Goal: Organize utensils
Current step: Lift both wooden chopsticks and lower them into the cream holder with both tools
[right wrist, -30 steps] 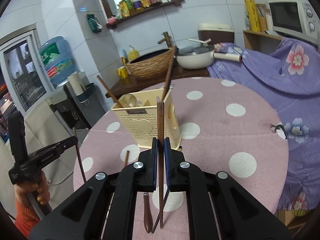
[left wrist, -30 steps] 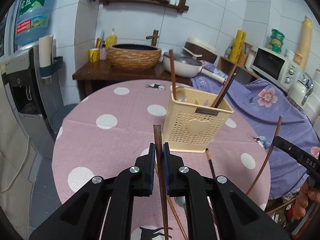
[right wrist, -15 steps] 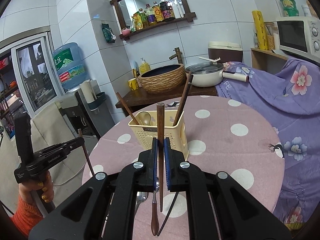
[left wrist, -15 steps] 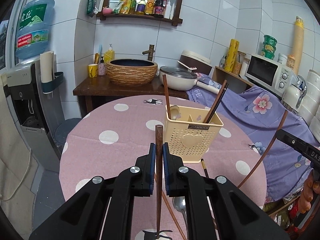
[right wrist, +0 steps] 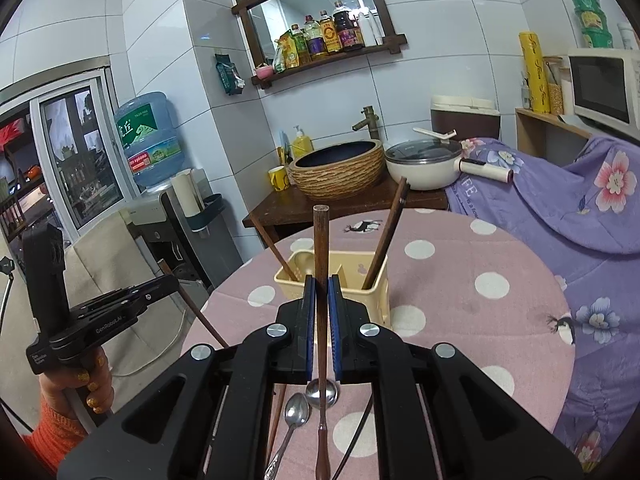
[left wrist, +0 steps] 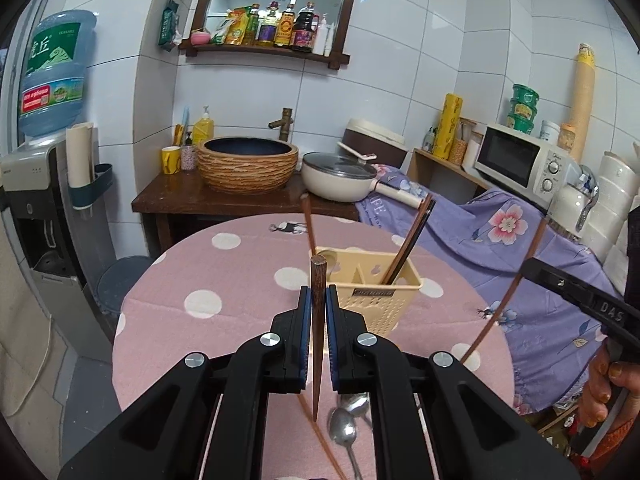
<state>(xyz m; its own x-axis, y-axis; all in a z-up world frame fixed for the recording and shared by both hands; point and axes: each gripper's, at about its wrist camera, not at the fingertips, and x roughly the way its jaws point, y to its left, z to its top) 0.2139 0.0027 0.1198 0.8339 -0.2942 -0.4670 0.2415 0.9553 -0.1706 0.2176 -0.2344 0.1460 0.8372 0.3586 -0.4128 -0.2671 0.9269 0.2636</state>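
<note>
Left tongs (left wrist: 316, 320) and right tongs (right wrist: 321, 320) each clamped on an upright brown chopstick (left wrist: 317, 304) above the pink dotted bench (left wrist: 224, 272), cream holder (left wrist: 372, 292) just ahead, spoons (right wrist: 297, 410) lying loose below

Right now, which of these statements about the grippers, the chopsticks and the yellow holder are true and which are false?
1. The left gripper is shut on a wooden chopstick. True.
2. The right gripper is open and holds nothing. False: it is shut on a brown chopstick.
3. The utensil holder lies tipped on its side. False: it stands upright on the table.
4. Metal spoons lie on the table near the grippers. True.
5. The holder is empty. False: chopsticks stand in it.
</note>
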